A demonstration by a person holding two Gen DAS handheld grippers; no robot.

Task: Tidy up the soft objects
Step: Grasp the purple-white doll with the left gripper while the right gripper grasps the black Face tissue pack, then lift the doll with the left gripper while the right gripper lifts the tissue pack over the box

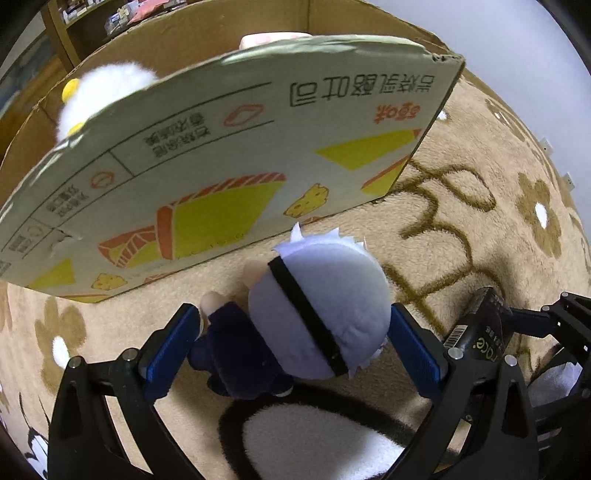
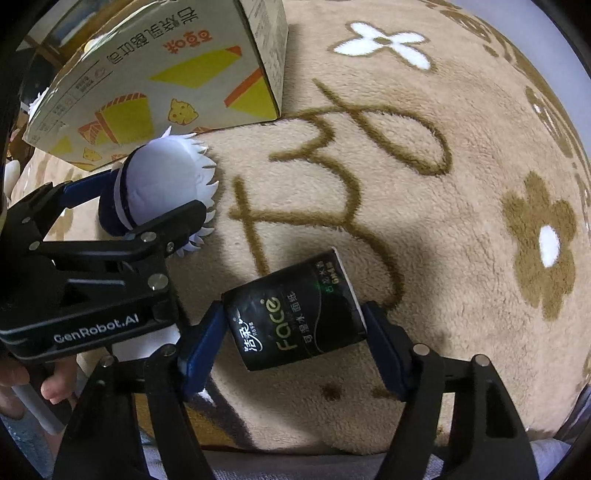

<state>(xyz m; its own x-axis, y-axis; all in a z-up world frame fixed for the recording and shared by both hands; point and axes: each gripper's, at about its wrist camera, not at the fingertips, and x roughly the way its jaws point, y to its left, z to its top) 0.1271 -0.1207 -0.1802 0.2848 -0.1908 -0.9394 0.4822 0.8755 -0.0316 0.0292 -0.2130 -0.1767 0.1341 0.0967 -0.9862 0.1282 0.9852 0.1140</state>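
A plush doll [image 1: 314, 314] with a pale round head, black band and navy body sits between the fingers of my left gripper [image 1: 291, 343], which is shut on it just above the rug; it also shows in the right wrist view [image 2: 162, 184]. My right gripper [image 2: 291, 336] is shut on a black tissue pack [image 2: 291, 314] labelled "Face", which also shows in the left wrist view [image 1: 480, 325]. An open cardboard box [image 1: 207, 155] stands right behind the doll, with a white fluffy toy [image 1: 103, 92] inside it.
A beige rug [image 2: 443, 221] with brown flowers and lettering covers the floor. The box's printed flap [image 2: 147, 74] leans toward me. Wooden shelves [image 1: 92, 22] stand behind the box. A hand [image 2: 48, 384] holds the left gripper's handle.
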